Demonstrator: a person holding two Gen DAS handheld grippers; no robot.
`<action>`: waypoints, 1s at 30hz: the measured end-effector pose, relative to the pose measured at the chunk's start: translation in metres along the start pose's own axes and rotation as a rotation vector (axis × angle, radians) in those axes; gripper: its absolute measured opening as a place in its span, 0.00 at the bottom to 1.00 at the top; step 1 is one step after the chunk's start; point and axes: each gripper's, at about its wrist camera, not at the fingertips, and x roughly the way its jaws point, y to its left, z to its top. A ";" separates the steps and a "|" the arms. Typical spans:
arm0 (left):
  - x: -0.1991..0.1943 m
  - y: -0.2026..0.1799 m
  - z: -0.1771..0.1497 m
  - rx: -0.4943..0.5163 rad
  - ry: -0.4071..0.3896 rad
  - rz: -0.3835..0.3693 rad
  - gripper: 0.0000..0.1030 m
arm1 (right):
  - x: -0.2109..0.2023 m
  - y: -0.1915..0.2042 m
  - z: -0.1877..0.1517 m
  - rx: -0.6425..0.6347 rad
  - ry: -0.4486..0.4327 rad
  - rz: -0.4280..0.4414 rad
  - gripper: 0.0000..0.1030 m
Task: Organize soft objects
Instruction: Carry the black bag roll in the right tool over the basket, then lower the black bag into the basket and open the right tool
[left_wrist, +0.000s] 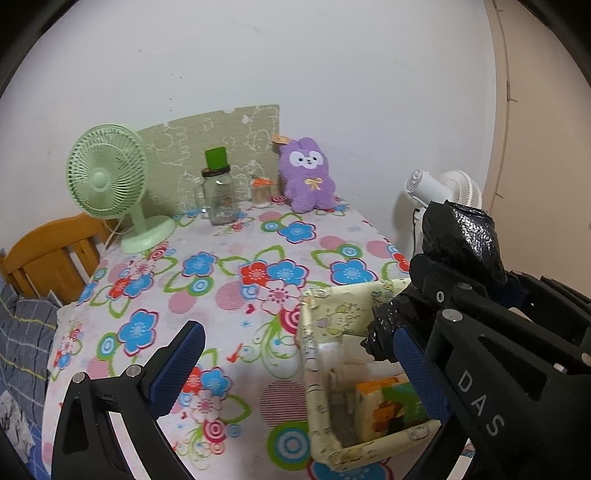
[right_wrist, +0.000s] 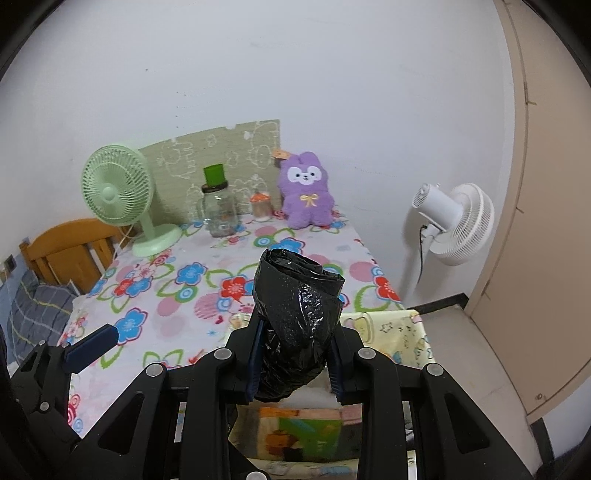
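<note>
I am gripping the black bag roll (right_wrist: 295, 321) in my right gripper (right_wrist: 295, 354), jaws clenched on it, hovering over the fabric bin (left_wrist: 314, 354) at the counter's (left_wrist: 229, 251) near edge. My left gripper (left_wrist: 295, 354) is hanging released, straddling the bin wall. Judged step: depositing. Next: lowering, then releasing beside the packet (right_wrist: 303, 432) inside.

Plush (left_wrist: 307, 176) behind basket (left_wrist: 373, 448) (jar (left_wrist: 218, 199) left)

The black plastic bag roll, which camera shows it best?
The right wrist view: the black bag roll sits centred, clamped in the right gripper. The left wrist view catches it only at the right edge, partly hidden behind that gripper.
</note>
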 end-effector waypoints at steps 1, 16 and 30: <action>0.003 -0.002 0.000 0.003 0.004 -0.003 1.00 | 0.002 -0.004 -0.001 0.005 0.006 -0.004 0.31; 0.039 -0.031 -0.004 0.063 0.096 -0.006 1.00 | 0.045 -0.039 -0.021 0.071 0.132 0.017 0.31; 0.057 -0.040 -0.007 0.085 0.145 -0.002 1.00 | 0.069 -0.049 -0.027 0.084 0.199 -0.010 0.71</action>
